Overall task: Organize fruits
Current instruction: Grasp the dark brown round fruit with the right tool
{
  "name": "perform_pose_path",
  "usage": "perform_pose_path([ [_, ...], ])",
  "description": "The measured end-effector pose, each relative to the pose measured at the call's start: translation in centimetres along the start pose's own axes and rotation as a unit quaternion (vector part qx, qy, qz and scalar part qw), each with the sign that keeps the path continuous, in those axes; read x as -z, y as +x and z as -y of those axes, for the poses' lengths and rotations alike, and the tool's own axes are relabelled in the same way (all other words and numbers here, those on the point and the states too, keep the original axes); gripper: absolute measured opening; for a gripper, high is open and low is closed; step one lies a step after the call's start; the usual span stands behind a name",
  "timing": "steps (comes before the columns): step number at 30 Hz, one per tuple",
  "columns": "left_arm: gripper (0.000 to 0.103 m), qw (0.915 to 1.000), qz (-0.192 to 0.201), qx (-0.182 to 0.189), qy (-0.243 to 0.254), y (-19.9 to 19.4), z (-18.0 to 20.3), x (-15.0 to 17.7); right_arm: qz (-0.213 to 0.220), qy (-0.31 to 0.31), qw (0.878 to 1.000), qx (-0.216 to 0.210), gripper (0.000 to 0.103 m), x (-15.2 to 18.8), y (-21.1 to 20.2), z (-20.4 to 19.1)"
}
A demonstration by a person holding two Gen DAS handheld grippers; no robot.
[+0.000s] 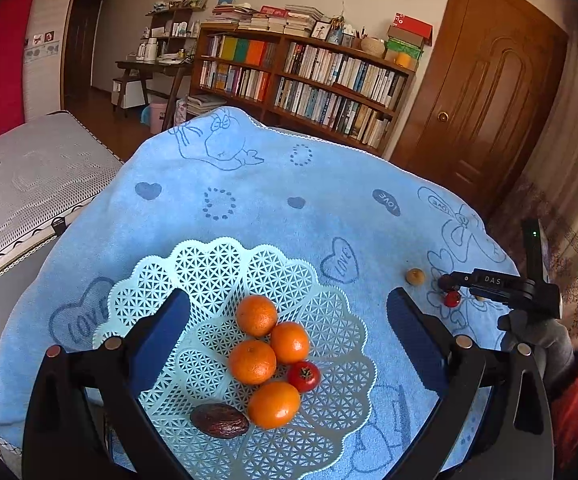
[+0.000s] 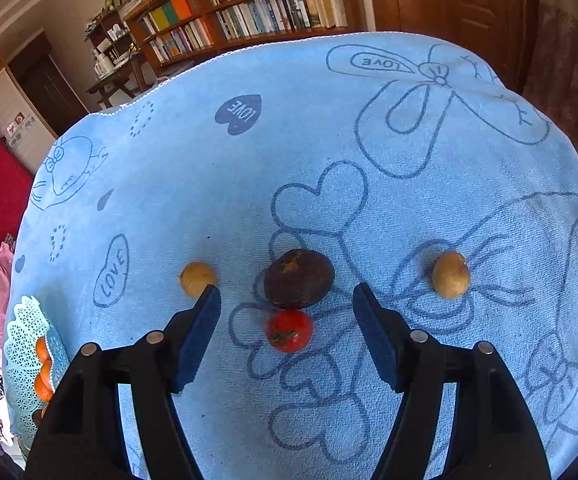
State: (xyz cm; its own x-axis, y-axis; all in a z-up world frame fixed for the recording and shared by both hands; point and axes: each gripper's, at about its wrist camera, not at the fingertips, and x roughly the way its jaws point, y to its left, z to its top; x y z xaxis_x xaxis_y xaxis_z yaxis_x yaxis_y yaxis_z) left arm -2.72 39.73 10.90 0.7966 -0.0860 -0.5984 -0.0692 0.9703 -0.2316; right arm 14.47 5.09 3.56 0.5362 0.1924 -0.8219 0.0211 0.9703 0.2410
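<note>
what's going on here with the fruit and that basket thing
A person is sorting fruit with a hand-held gripper in each hand. The pale green basket already holds four oranges, a small tomato and a date. The right hand-held gripper is open around a red tomato on the blue towel; the left hand-held gripper hovers open over the basket.

A lived-in home room: a packed wooden bookshelf (image 1: 301, 76), a panelled door (image 1: 485, 92), a mattress (image 1: 29, 184).
</note>
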Motion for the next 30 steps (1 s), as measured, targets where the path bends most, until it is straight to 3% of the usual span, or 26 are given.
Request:
perform_pose_path([
  [14,0.100,0.9997,-0.023,-0.003,0.007,2.2,0.5,0.5,-0.006,-0.045,0.996,0.072,0.067,-1.1,3.6,-1.2],
  [17,0.100,0.9997,-0.025,-0.001,0.008,2.6,0.8,0.5,-0.004,-0.067,0.994,0.087,0.051,-0.9,3.8,-1.6],
  [19,0.100,0.9996,-0.025,0.002,0.010,2.7,1.2,0.4,-0.002,-0.073,0.994,0.081,0.044,-0.6,3.6,-1.7],
  [25,0.100,0.9995,-0.025,0.006,0.018,2.6,2.2,0.4,0.002,-0.076,0.995,0.071,0.043,0.5,2.3,-1.3],
  [30,0.100,0.9992,-0.026,0.013,0.026,2.6,3.4,0.5,-0.005,-0.058,0.998,0.015,0.043,1.9,0.1,-0.4],
])
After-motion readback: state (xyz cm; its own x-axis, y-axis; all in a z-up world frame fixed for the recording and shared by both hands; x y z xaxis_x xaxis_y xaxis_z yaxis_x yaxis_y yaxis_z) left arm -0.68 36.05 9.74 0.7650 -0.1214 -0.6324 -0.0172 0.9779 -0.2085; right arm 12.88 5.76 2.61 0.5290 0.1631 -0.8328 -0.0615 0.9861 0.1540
